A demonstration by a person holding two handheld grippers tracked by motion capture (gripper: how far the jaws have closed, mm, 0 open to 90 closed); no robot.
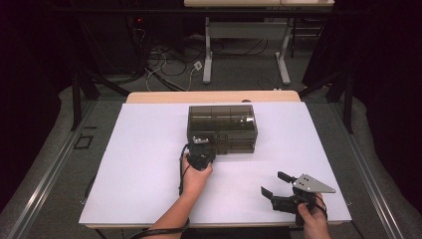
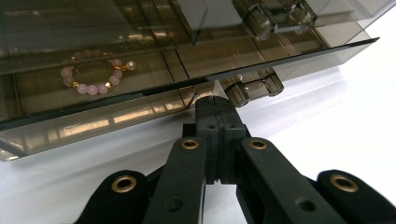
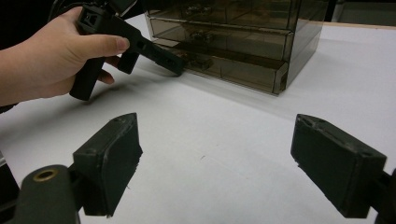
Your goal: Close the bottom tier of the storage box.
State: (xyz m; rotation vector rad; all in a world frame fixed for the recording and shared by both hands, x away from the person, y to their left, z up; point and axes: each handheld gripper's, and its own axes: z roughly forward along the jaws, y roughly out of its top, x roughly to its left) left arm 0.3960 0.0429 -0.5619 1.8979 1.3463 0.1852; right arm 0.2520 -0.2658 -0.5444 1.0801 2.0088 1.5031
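Note:
A smoked clear drawer box (image 1: pixel 222 124) stands at the table's middle back. Its bottom drawer (image 2: pixel 116 116) juts out a little, and in a drawer above it lies a pink bead bracelet (image 2: pixel 91 77). My left gripper (image 2: pixel 212 100) is shut, jaws pressed together. The tips rest against the bottom drawer's front just left of its clear knob (image 2: pixel 254 86), with nothing visibly between them. In the right gripper view, a hand holds that left gripper (image 3: pixel 180 67) at the drawer box (image 3: pixel 233 28). My right gripper (image 1: pixel 272 183) hovers open over the front right of the table, jaws wide apart on bare white surface (image 3: pixel 217 158).
The white table top (image 1: pixel 139 164) has free room left and right of the box. Beyond the far edge are another table's legs (image 1: pixel 208 55) and cables on the floor (image 1: pixel 169 64). Dark curtains close both sides.

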